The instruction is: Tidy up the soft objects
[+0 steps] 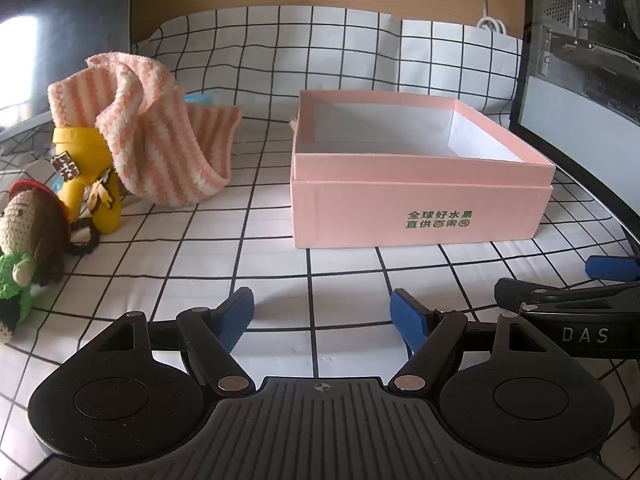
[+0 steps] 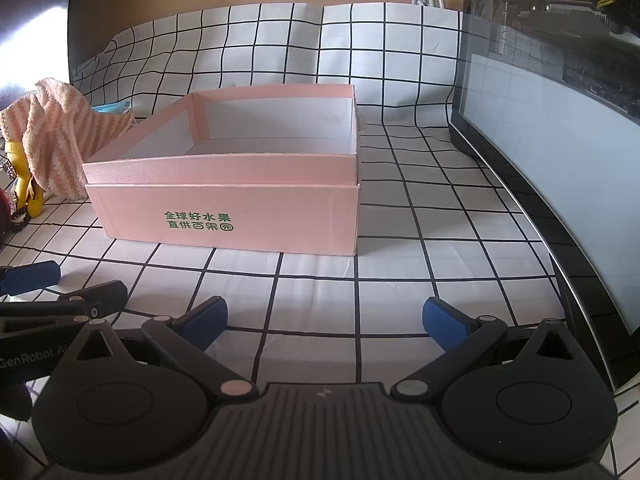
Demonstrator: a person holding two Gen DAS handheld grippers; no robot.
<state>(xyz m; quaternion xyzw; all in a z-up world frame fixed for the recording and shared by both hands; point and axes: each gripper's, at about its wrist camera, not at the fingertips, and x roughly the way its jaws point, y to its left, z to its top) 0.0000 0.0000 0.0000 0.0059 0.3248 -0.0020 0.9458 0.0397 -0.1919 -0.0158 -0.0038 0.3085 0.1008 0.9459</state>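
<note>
Pink cardboard makes the open box [image 1: 416, 200] that stands in the middle of the bench [image 1: 320, 280], on a white cloth with a black grid; green characters are printed on its front wall, and inside only its white bottom shows. To the left of the box, apart from it, the soft things are gathered. A towel [image 1: 160, 136] with pink and white stripes hangs over a yellow toy [image 1: 94, 176] that stands upright, and one end of the towel falls down to the cloth. Just beside the yellow toy, at the left edge of the left wrist view, lies a crocheted doll [image 1: 28, 240] with a brown head and a green part below it. Something light blue [image 1: 204, 99] shows behind the towel, but I cannot tell what it is. The left claw [image 1: 322, 316] hovers low over the cloth in front of the box, its blue pads spread wide with nothing between them. The right claw [image 2: 324, 318] is just beside it on the right, also released and holding nothing, and it faces the front wall of the box. A dark screen [image 2: 540, 152] stands along the right side of the bench.
</note>
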